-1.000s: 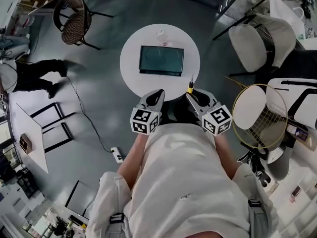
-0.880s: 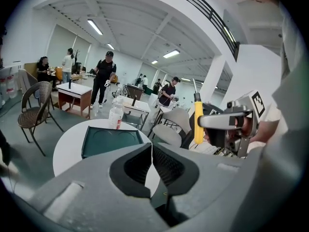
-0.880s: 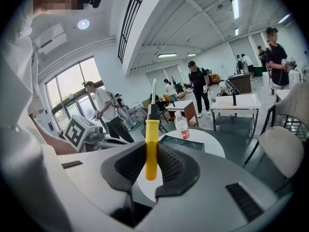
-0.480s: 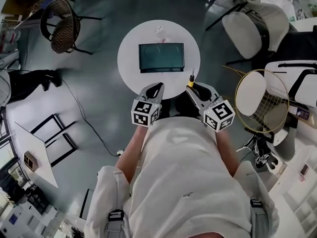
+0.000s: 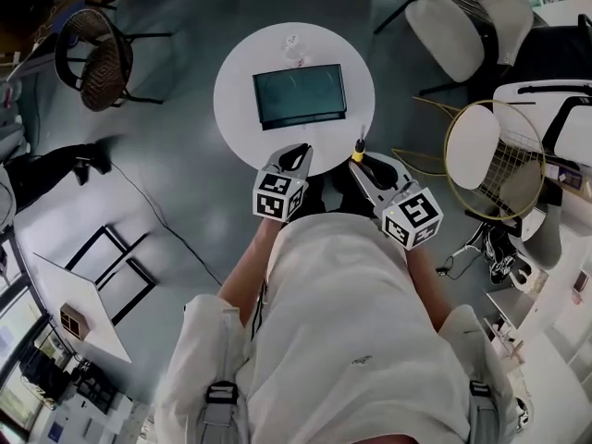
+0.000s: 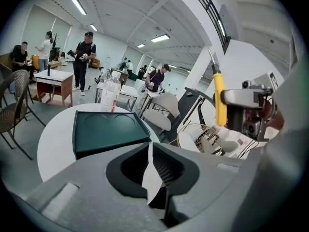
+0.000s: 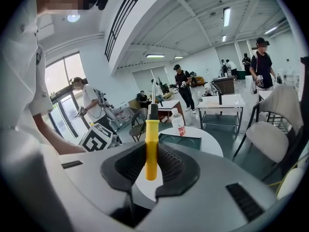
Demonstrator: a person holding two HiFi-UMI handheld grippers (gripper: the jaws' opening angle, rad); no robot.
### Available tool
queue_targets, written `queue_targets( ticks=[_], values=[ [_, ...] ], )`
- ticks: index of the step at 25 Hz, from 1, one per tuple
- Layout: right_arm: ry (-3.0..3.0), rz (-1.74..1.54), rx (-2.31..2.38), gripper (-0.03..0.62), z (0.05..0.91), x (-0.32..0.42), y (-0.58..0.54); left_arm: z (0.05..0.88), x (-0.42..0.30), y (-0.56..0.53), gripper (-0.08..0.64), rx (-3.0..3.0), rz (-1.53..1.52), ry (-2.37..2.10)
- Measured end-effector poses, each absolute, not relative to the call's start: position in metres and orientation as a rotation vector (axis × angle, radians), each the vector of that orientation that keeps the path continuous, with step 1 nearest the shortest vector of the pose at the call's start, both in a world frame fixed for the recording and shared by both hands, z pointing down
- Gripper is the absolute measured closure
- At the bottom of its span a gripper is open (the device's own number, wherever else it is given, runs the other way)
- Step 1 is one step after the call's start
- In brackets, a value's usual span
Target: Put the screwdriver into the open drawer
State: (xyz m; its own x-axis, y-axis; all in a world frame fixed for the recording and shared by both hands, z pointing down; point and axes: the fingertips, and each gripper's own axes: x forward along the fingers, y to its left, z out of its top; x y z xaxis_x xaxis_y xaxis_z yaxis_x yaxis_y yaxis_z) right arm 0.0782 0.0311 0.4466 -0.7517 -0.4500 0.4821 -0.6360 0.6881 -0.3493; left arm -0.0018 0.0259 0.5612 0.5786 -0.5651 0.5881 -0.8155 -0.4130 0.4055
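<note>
At the near edge of the round white table (image 5: 236, 81), the right gripper (image 7: 151, 162) grips the yellow-handled screwdriver (image 7: 151, 144) by its handle. Its long axis stands upright across the jaws, with the shaft uppermost. The left gripper (image 6: 150, 149), beside it at the same edge, is clenched on nothing. A dark green box (image 5: 300, 95) lies at the table's middle

Bottle (image 7: 178, 124) label illegibly small
</note>
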Motion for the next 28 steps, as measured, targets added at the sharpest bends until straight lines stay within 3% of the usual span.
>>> queue_targets(
  ticks=[7,11,28],
  values=[
    [-2.493,0.736,0.893,0.512,0.452,0.083,0.04,0.595,0.0,0.02,0.541,2.093,0.523,-1.053],
    [-2.468,0.749,0.908,0.512,0.455,0.091,0.045,0.61,0.004,0.02,0.486,2.052,0.535,-1.04],
    [-2.419,0.778,0.907,0.512,0.467,0.097,0.059,0.68,-0.004,0.008,0.414,1.844,0.563,-1.068]
  ],
)
